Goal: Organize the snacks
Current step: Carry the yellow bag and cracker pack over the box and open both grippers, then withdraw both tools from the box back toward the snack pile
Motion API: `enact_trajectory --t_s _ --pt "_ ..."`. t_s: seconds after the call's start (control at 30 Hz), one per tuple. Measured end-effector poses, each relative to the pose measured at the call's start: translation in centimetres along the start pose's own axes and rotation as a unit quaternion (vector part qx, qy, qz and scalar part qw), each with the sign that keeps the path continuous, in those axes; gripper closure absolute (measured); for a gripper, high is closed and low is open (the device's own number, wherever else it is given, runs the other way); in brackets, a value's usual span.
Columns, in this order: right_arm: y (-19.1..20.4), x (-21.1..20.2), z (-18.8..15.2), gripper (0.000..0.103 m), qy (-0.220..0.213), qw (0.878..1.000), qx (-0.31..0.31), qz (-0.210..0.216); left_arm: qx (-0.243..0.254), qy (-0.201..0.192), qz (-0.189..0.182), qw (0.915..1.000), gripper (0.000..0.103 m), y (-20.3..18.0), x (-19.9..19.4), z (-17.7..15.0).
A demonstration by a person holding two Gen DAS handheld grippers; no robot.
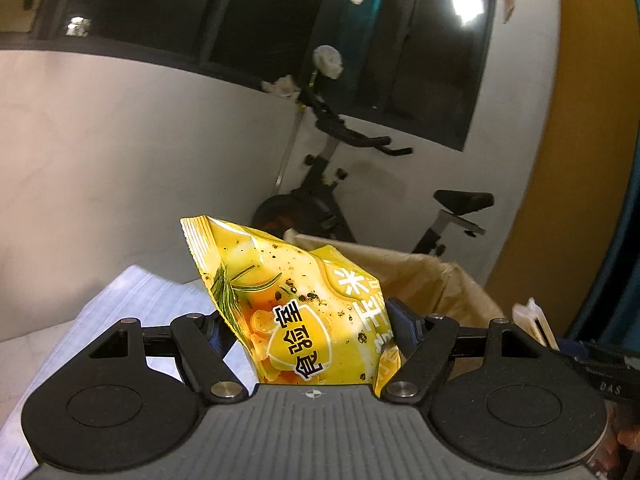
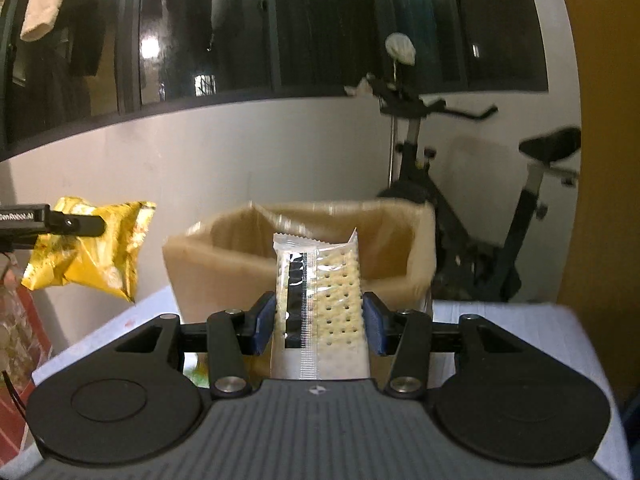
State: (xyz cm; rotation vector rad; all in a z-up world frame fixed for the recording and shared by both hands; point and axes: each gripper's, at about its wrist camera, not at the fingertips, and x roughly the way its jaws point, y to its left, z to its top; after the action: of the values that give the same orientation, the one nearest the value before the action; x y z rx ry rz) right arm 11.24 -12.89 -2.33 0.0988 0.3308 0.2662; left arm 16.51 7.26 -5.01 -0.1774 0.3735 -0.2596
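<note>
1. Yellow foil of the chip bag (image 1: 304, 312) is clamped between the closed-in fingers of the left gripper (image 1: 308, 332), held in the air left of the brown box (image 2: 300, 256).
2. The cracker pack (image 2: 320, 304) is pinched upright by the right gripper (image 2: 320, 322), just before the box.
3. Each snack is best carried over the rim (image 2: 320, 210) before release, one at a time.
4. Open room lies above the box; the exercise bike (image 2: 480, 200) stands behind, and the table edge (image 2: 592, 340) is near on the right.
</note>
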Motion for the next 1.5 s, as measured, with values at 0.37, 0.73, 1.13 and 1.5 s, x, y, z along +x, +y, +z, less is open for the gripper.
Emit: enact_trajectory --t_s 0.37,0.73,1.13,1.5 --pt "-2.1 7.6 3.9 0.054 0.025 1.000 -0.006 -0.006 0.042 0.012 -0.028 0.9986 0.026 -4.8 8.3 3.4" --pt "-3.9 14.1 3.6 0.054 0.077 0.996 0.020 -0.036 0.080 0.074 -0.005 0.9940 0.025 -5.6 16.6 2.8" --pt "-4.0 15.0 2.8 0.034 0.089 0.994 0.034 -0.054 0.095 0.116 -0.003 0.9887 0.015 -4.3 18.3 1.4" --pt "-2.5 10.0 2.4 0.034 0.049 0.998 0.035 -0.034 0.082 0.097 0.009 0.9919 0.012 -2.7 12.9 1.7"
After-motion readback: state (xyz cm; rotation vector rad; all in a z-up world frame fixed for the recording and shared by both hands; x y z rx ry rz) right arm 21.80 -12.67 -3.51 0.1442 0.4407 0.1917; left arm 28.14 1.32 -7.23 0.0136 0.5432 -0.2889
